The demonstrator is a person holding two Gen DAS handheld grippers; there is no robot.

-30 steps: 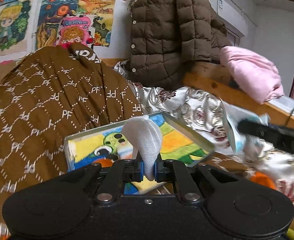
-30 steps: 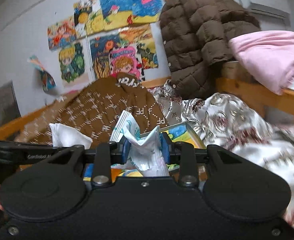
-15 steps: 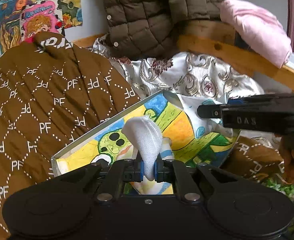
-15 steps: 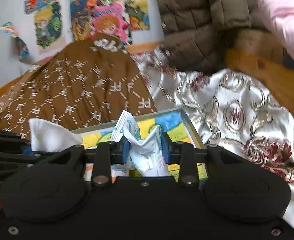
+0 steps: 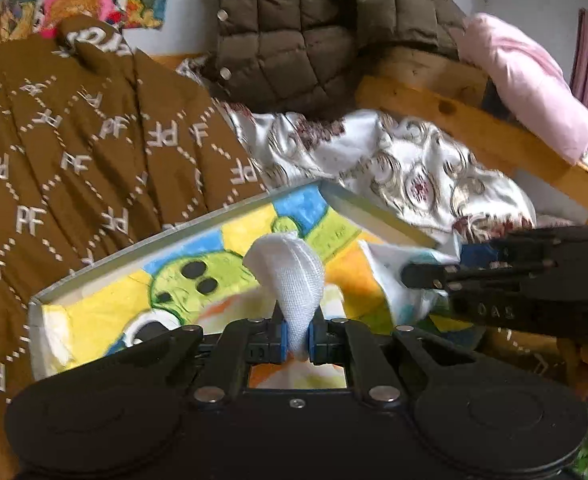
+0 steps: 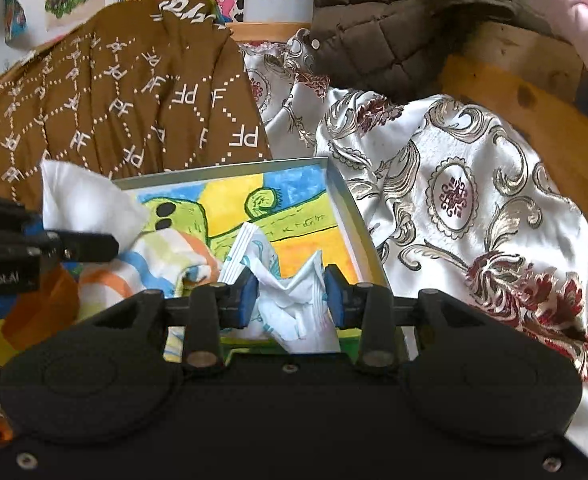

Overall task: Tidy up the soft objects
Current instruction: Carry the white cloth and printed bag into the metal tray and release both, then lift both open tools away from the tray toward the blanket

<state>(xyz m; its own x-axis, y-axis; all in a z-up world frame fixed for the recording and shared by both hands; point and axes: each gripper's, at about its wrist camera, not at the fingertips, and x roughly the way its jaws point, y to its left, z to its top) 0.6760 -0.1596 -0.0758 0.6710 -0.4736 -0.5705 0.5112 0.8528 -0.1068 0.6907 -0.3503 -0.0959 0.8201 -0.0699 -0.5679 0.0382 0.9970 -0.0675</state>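
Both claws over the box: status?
Left claw shut on white sock. Right claw opening, printed sock between pads. Both above painted box; striped sock already inside.

Left gripper (image 5: 296, 342) pinches a white gauzy cloth (image 5: 290, 280) between its blue pads, cloth bunching upward over a shallow tray (image 5: 182, 228) with a bright cartoon lining; right gripper (image 5: 426, 276) enters from the right, jaws opening, a pale printed cloth (image 5: 398, 280) between them; brown lettered fabric (image 5: 94, 140) left; quilted jacket (image 5: 314, 28) far.
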